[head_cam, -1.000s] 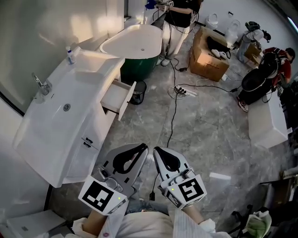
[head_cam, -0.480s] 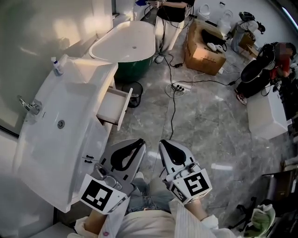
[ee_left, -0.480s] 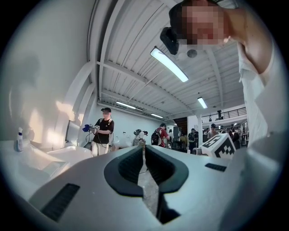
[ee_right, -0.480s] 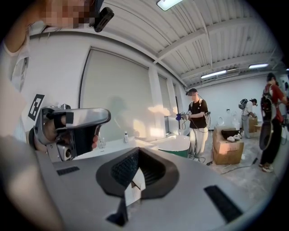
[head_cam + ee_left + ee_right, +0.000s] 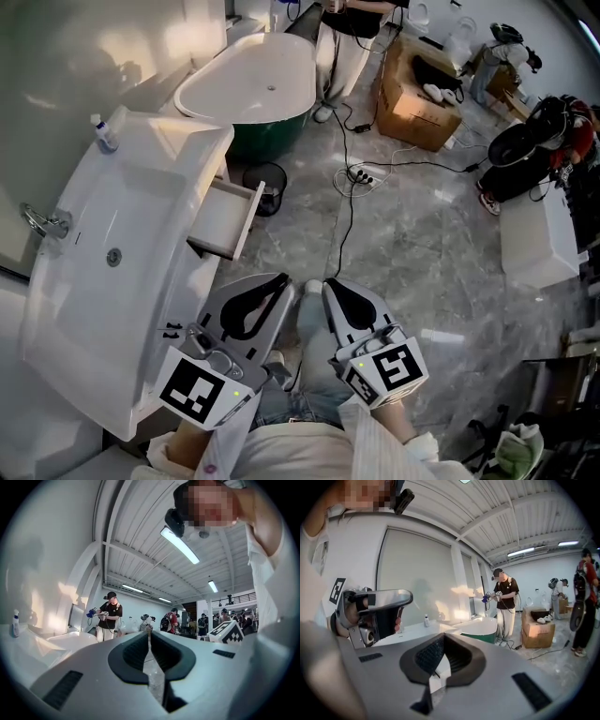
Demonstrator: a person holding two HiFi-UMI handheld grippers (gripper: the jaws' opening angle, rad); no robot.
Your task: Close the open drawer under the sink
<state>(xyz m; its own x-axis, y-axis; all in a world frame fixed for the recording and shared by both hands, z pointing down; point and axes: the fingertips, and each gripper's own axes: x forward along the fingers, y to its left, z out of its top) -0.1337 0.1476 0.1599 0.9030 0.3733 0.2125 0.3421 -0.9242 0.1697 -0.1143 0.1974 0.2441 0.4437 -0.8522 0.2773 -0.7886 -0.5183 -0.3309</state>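
Note:
The white vanity with its sink [image 5: 103, 272] runs down the left of the head view. Its white drawer [image 5: 228, 219] stands pulled out towards the floor, open and seemingly empty. My left gripper [image 5: 285, 281] and right gripper [image 5: 326, 285] hang side by side at the bottom middle, below the drawer and apart from it. Both are shut with nothing between the jaws. In the left gripper view the left gripper [image 5: 149, 633] points over the room. In the right gripper view the right gripper [image 5: 440, 637] points towards the vanity top [image 5: 410, 631].
A white and green bathtub [image 5: 251, 82] stands beyond the vanity, with a black bin [image 5: 266, 187] beside the drawer. A cable [image 5: 348, 216] runs across the marble floor. A person [image 5: 349, 33], a cardboard box [image 5: 418, 101] and a white block [image 5: 537, 246] lie farther off.
The head view has swung, so the vanity and drawer sit a little lower and more upright in the picture. The drawer stays open. Both grippers stay shut and side by side.

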